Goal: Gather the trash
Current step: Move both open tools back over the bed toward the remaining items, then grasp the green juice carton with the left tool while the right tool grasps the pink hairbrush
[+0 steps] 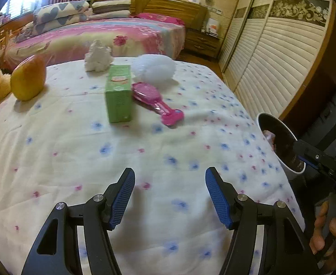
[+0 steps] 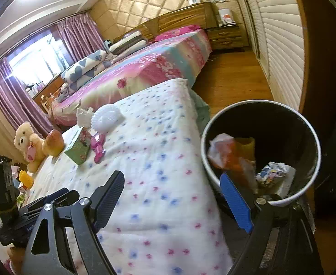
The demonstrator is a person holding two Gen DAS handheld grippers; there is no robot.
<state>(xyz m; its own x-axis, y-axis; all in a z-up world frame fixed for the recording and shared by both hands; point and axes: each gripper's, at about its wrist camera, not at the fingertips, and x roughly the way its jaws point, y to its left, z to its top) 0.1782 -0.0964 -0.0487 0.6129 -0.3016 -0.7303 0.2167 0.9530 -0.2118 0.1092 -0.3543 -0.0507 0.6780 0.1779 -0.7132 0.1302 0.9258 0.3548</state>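
Your left gripper (image 1: 170, 194) hovers over the bed (image 1: 145, 151), jaws wide, holding nothing. Your right gripper (image 2: 172, 197) gapes wide too, beside the bin (image 2: 310, 135), which holds crumpled wrappers (image 2: 227, 153). Tissue box (image 1: 118, 92) sits well ahead.

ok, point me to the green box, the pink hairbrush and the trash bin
green box (image 1: 118, 96), left wrist view, on its front face.
pink hairbrush (image 1: 145, 92), left wrist view, on the brush head.
trash bin (image 2: 305, 123), right wrist view, on the dark inner wall.
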